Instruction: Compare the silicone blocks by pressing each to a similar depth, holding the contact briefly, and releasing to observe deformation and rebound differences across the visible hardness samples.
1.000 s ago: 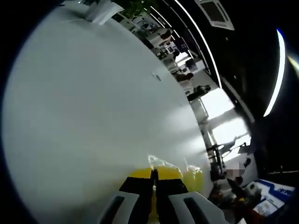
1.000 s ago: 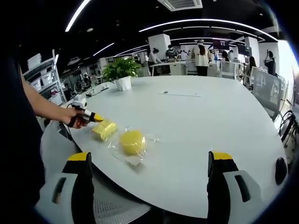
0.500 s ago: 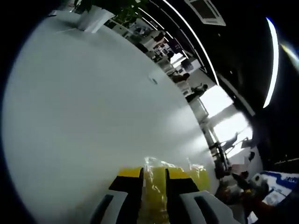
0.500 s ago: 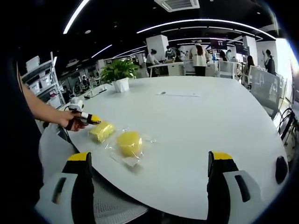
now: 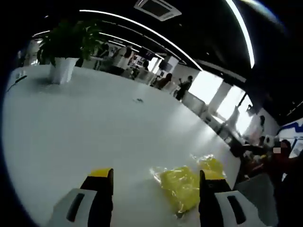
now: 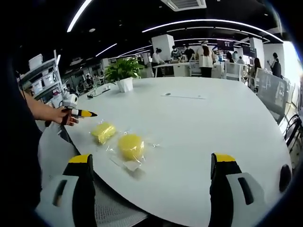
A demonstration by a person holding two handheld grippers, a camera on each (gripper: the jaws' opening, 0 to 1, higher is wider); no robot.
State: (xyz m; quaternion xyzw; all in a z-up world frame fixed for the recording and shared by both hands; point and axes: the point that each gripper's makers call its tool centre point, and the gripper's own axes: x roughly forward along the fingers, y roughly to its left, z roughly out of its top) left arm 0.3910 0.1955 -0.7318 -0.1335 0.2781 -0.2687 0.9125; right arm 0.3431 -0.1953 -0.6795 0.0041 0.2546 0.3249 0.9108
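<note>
Block point(image 5: 180, 187), long axis toward lower right of frame, lies between your left gripper's point(image 5: 155, 189) spread jaws.

- A broad white surface point(image 6: 213, 123) with a rounded edge carries everything.
- A squarish yellow silicone block point(image 6: 104, 132) in clear wrapping lies near the surface's edge; in the left gripper view it shows as a crinkled yellow packet point(image 5: 181, 187).
- A round yellow silicone block point(image 6: 131, 145), also in clear plastic, lies just beside the squarish one point(image 5: 210, 164).
- A potted plant point(image 6: 124, 73) in a white pot stands well apart from the blocks, toward the far side point(image 5: 64, 49).
- A small dark item point(image 6: 166, 94) lies far out on the surface; too small to tell what it is.
</note>
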